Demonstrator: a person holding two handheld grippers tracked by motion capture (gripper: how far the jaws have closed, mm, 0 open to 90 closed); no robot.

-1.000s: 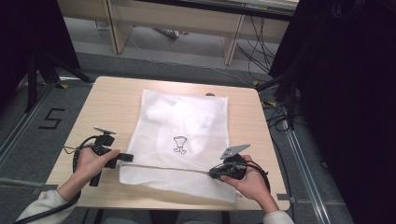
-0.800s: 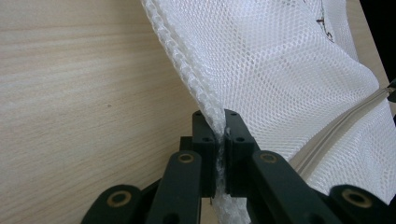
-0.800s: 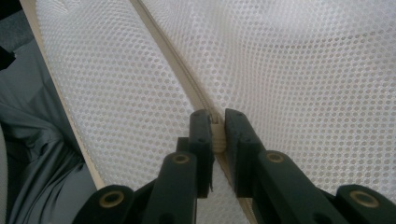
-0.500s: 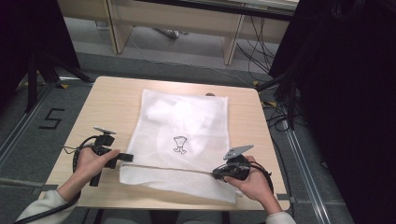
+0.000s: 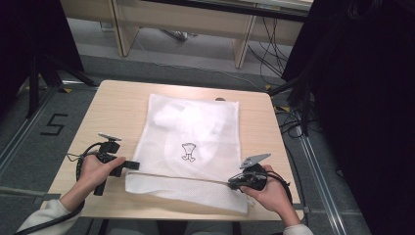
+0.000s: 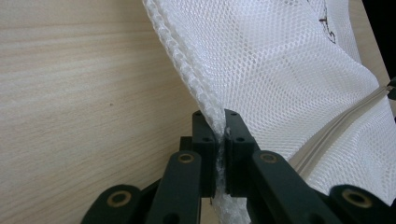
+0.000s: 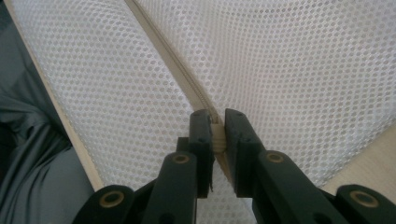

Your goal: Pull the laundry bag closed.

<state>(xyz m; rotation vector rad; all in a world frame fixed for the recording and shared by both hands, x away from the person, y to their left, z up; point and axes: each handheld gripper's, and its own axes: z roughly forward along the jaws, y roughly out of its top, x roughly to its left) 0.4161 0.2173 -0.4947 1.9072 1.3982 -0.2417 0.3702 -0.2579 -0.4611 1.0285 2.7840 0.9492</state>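
Since a second ago the right tool (image 5: 234, 185) has slid a little outward and toward the near edge, and the grey plate on it has tilted; the left tool (image 5: 131, 165) sits where it was. The bag (image 5: 195, 142) has not shifted otherwise.

Nearest, the right tool (image 7: 215, 122) pinches the pale zipper (image 7: 175, 60) at its right end, jaws pressed onto it. The left tool (image 6: 220, 128) is clamped on the bag's (image 6: 280, 65) thick side seam at the zipper's left end, holding the mesh taut.

The zipper (image 5: 181, 177) runs straight between the two tools and looks shut along its whole length, so the closing pull seems done or nearly so; letting go is probably what is left.

Farther off, the bag lies flat mid-table (image 5: 117, 103), a small dark print (image 5: 188, 151) on it.
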